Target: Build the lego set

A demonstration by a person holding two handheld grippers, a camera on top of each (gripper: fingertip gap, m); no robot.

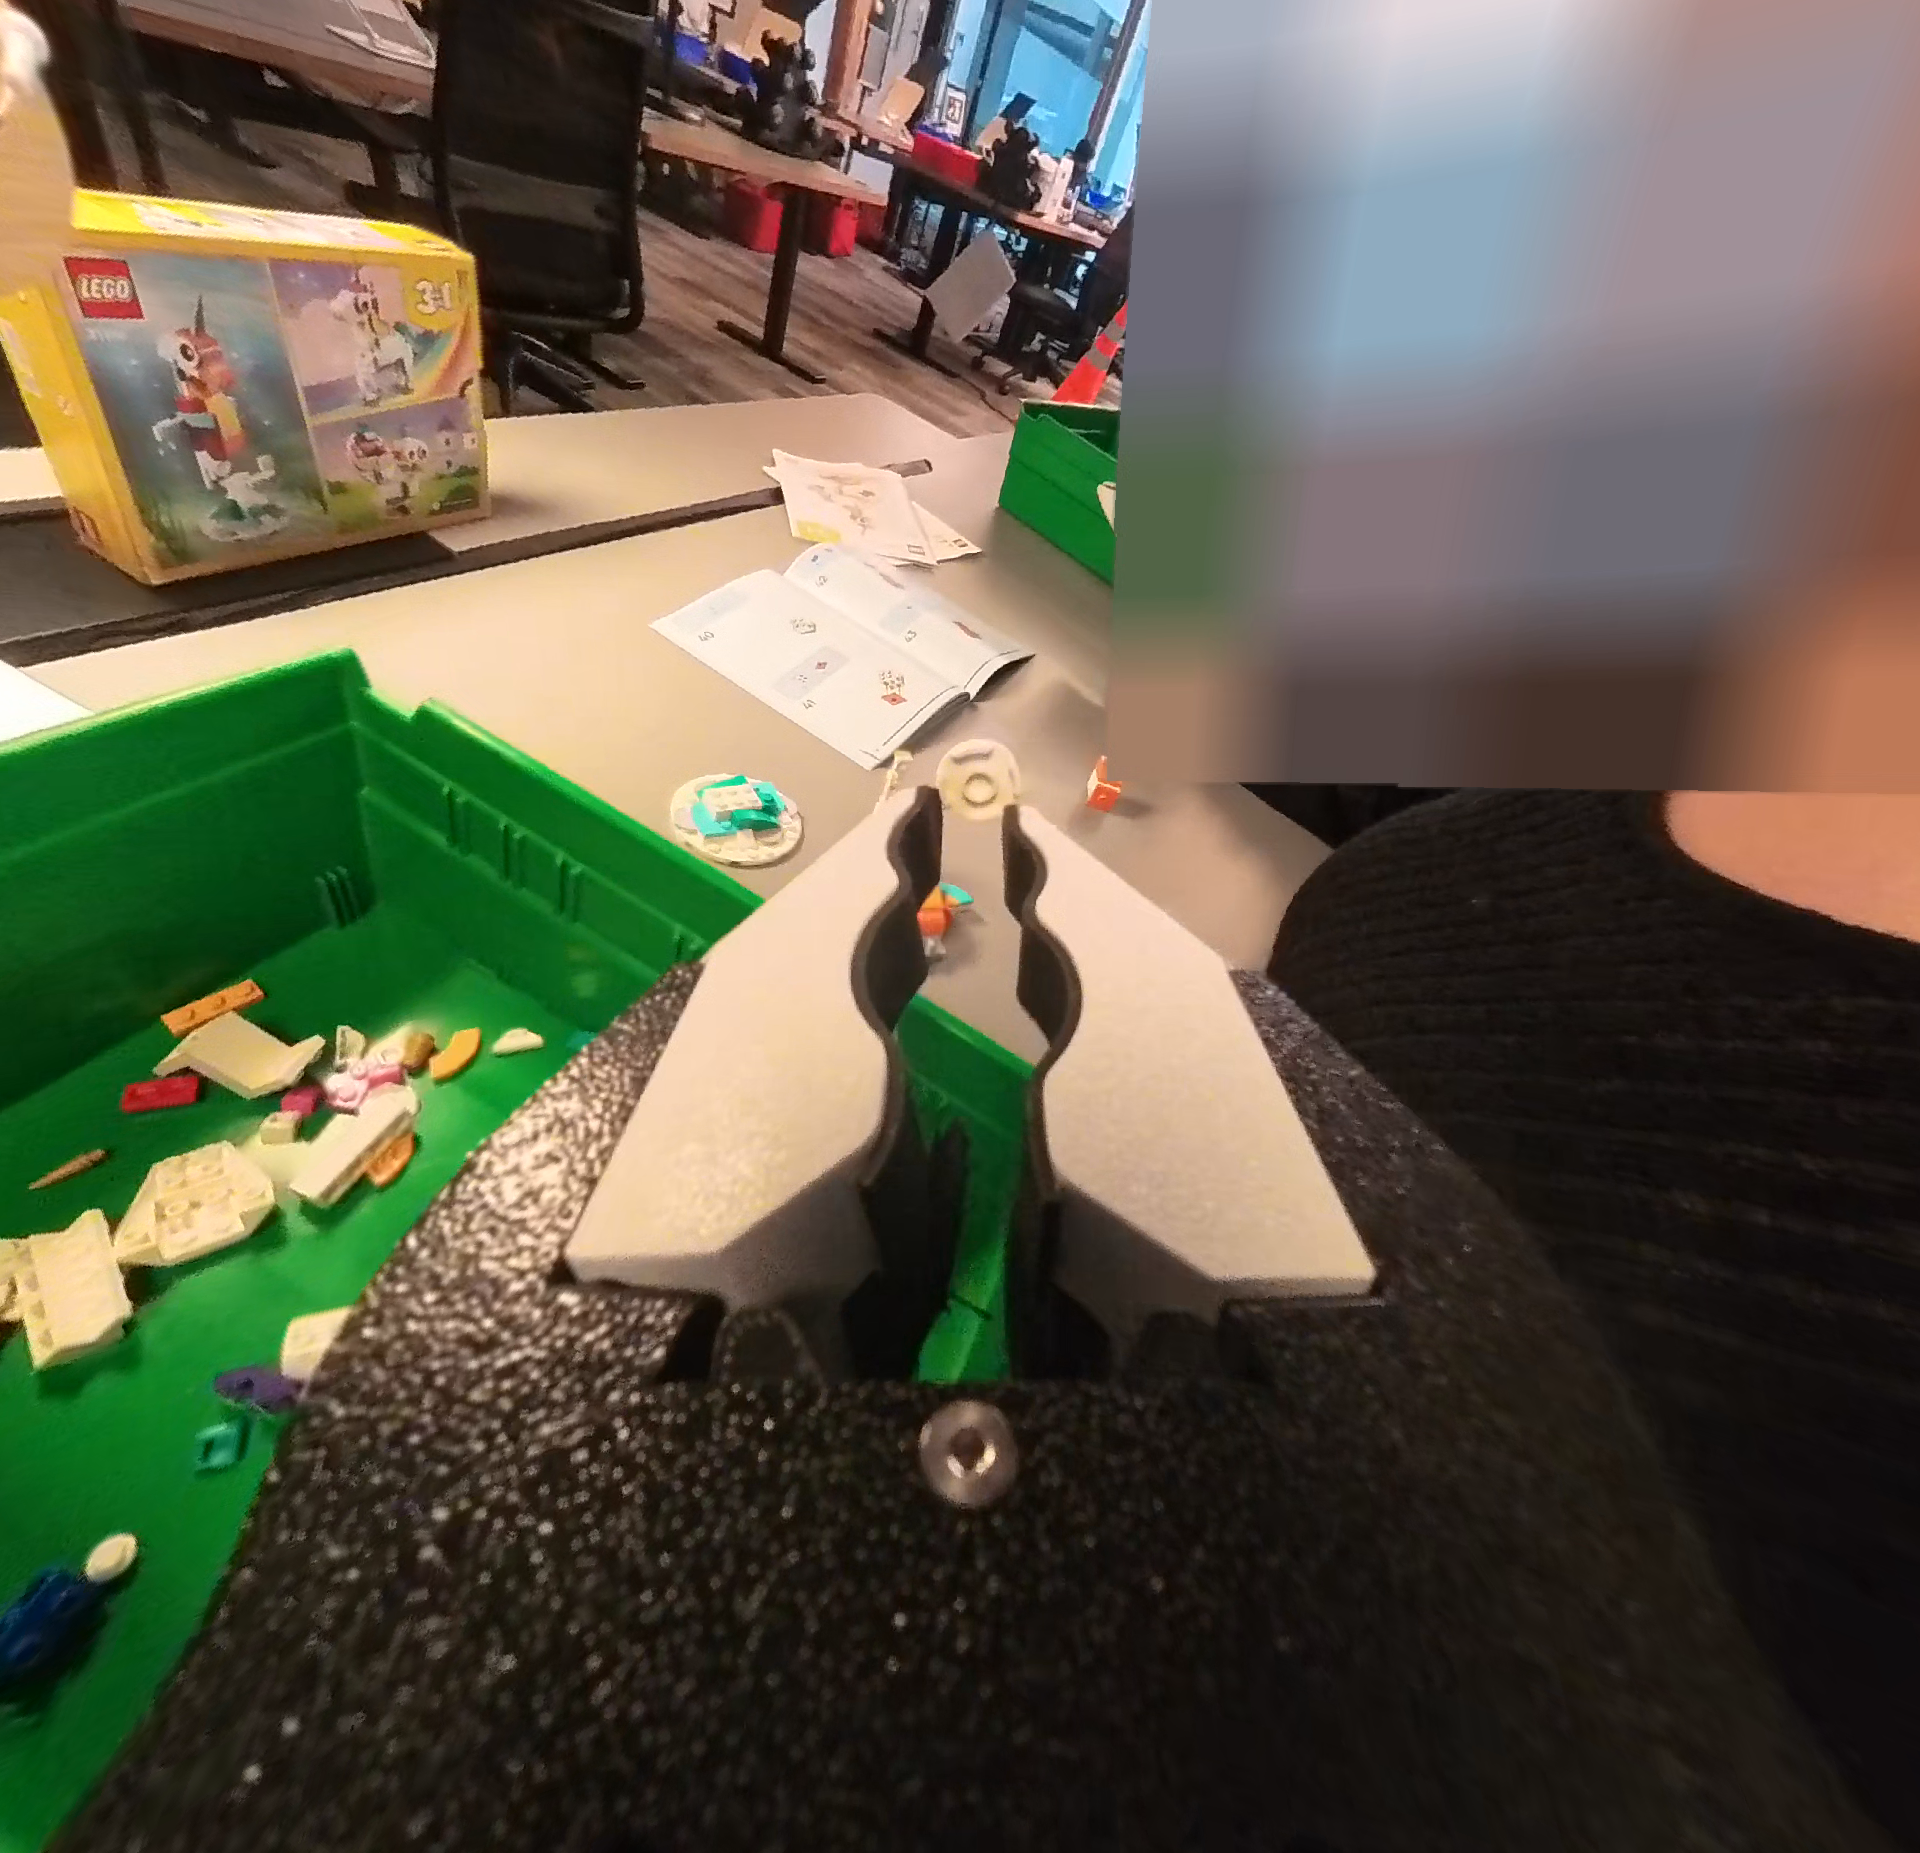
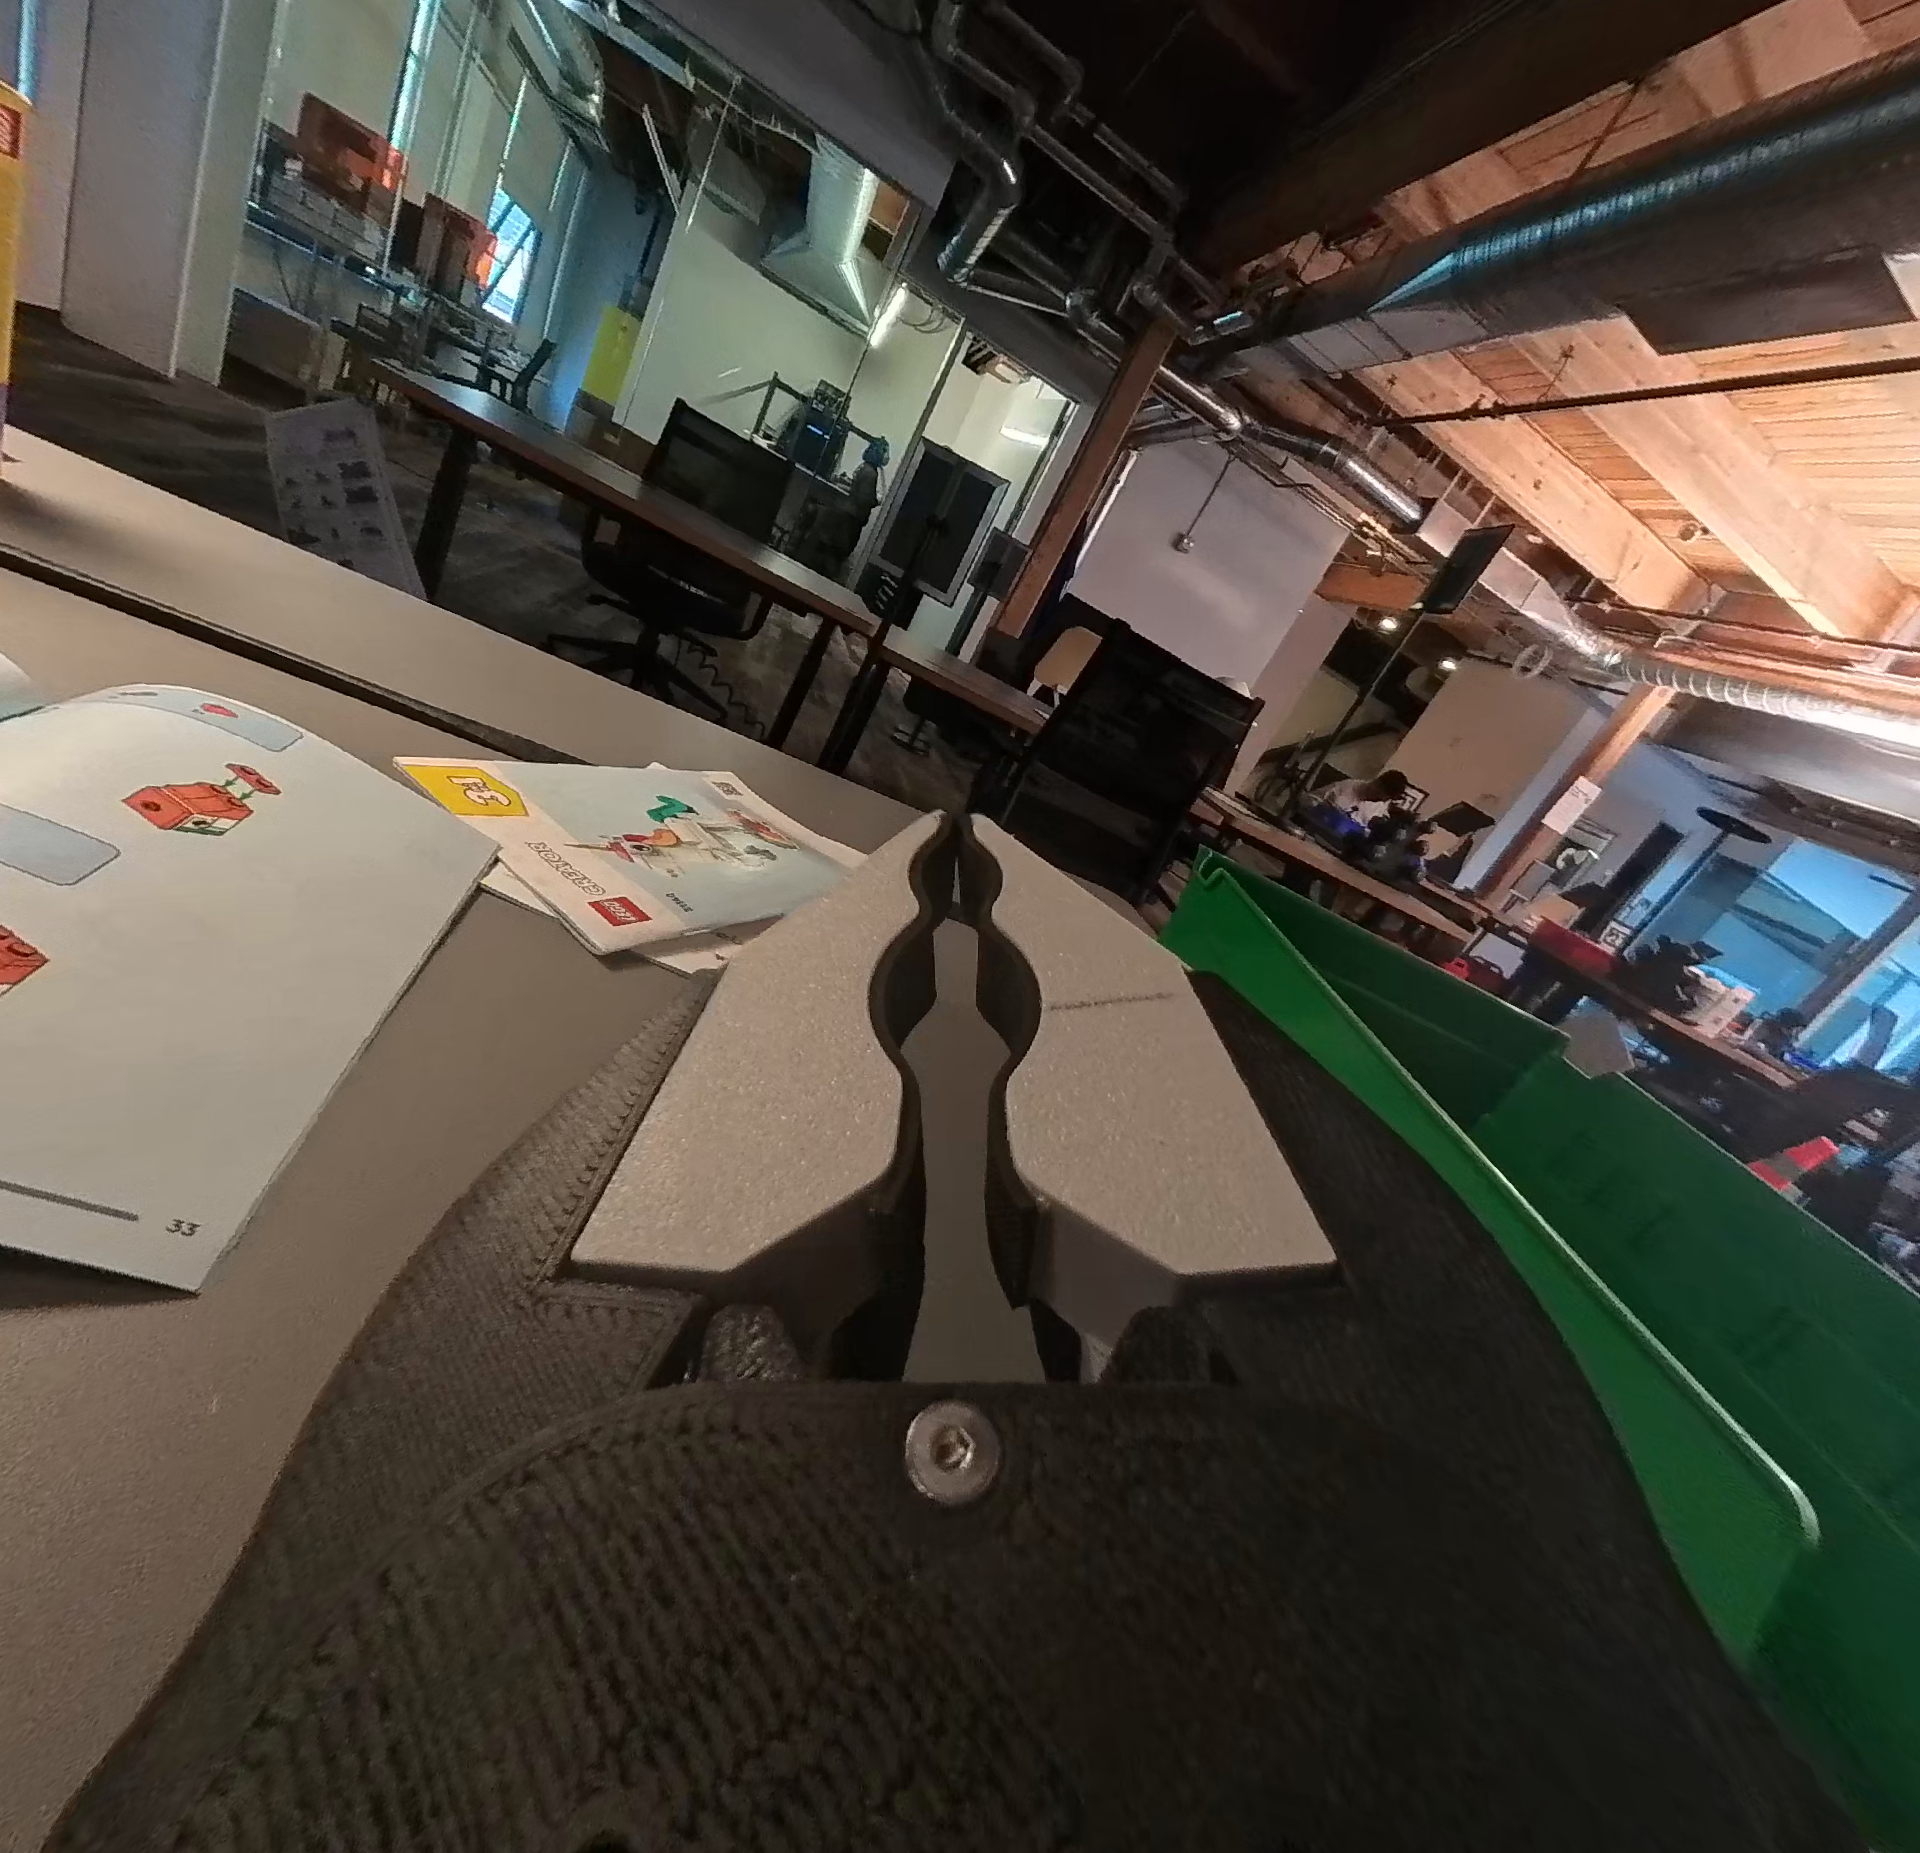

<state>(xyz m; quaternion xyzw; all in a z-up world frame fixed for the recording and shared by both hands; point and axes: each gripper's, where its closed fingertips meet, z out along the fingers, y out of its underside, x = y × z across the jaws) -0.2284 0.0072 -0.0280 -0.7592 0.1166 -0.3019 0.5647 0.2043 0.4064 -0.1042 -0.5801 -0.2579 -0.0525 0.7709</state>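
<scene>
My left gripper (image 1: 971,806) is shut on a small round cream piece (image 1: 975,785), pinched at the fingertips and held above the grey table (image 1: 582,681). Beyond it on the table lie a round white plate with teal pieces on it (image 1: 736,818), a small orange and teal piece (image 1: 940,915) and a small red-orange block (image 1: 1103,783). A green bin (image 1: 208,827) at the left holds several loose white, pink, orange and red pieces (image 1: 312,1086). My right gripper (image 2: 958,823) is shut and empty, low over the table.
An open instruction booklet (image 1: 842,650) (image 2: 208,972) and thinner booklets (image 1: 873,504) (image 2: 644,858) lie on the table. The yellow set box (image 1: 260,390) stands at the back left. A second green bin (image 2: 1558,1128) is right of my right gripper. A person in a dark sweater (image 1: 1610,1180) is close on the right. Across from one pair of fingers to the other is roughly 60 cm.
</scene>
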